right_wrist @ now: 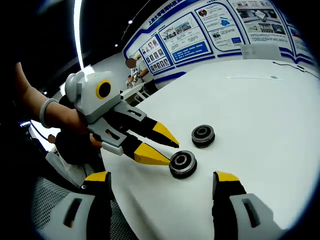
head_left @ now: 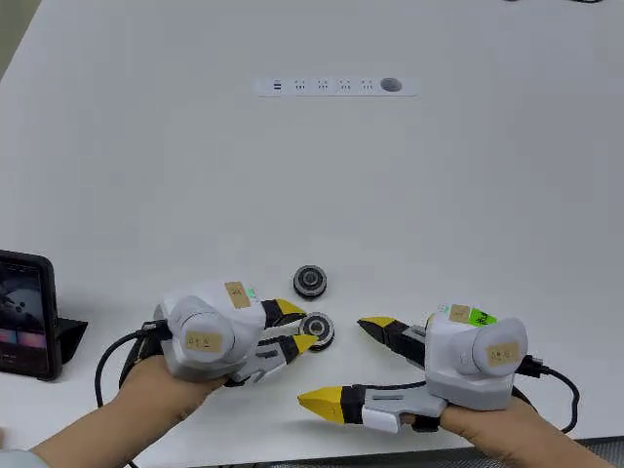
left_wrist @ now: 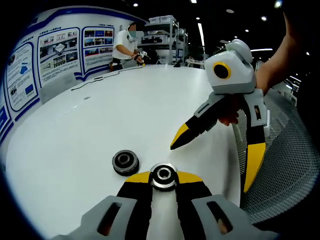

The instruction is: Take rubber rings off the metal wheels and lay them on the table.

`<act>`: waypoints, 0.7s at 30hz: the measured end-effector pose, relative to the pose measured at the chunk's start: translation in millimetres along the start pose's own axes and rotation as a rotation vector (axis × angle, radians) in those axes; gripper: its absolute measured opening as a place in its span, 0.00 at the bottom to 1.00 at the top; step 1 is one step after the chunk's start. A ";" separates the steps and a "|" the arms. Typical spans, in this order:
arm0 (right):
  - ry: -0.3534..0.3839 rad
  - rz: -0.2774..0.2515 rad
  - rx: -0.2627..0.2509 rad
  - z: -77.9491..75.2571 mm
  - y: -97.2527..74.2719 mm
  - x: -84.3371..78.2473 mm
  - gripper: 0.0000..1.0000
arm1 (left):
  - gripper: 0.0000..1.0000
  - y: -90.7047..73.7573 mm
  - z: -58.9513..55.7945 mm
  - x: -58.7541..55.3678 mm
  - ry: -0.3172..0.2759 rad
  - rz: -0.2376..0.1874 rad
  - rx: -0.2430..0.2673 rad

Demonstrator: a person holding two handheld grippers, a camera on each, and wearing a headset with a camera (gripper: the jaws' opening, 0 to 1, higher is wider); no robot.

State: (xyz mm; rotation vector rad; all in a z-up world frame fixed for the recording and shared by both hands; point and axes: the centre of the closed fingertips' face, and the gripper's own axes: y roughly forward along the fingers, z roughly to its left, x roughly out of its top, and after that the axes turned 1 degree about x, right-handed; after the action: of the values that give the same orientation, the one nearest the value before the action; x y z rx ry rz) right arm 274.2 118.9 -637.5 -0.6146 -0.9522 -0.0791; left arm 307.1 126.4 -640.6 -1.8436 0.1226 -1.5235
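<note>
L gripper [head_left: 298, 325] pinching small black rubber-ringed metal wheel [left_wrist: 164, 176] on white table [head_left: 439, 195].
R gripper [head_left: 346, 361] jaws spread wide, nr it; 2nd identical wheel [head_left: 310, 281] just beyond, untouched.

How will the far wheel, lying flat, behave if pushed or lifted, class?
The far wheel looks solid metal, so probably heavy for its size. Lying flat, it should slide rather than roll. Its dark outer band looks rubbery, likely grippy.
</note>
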 end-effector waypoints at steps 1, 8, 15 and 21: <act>0.000 0.003 0.000 -0.3 0.0 -0.7 0.84 | 0.18 1.4 0.0 0.0 0.004 0.006 0.001; 0.003 -0.001 0.000 -1.8 0.4 -0.4 0.84 | 0.17 7.1 -0.4 -1.8 0.030 0.025 -0.002; 0.007 -0.003 0.000 -2.9 0.9 -0.1 0.83 | 0.17 10.9 -0.2 -4.9 0.041 0.042 -0.005; 0.012 0.001 0.001 -3.1 1.7 -2.4 0.83 | 0.18 12.4 0.4 -5.7 0.047 0.049 -0.009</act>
State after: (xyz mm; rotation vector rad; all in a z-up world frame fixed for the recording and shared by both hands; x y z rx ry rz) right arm 275.6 118.2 -641.5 -0.6130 -0.9401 -0.0818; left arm 310.3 120.5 -652.4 -1.7994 0.1954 -1.5352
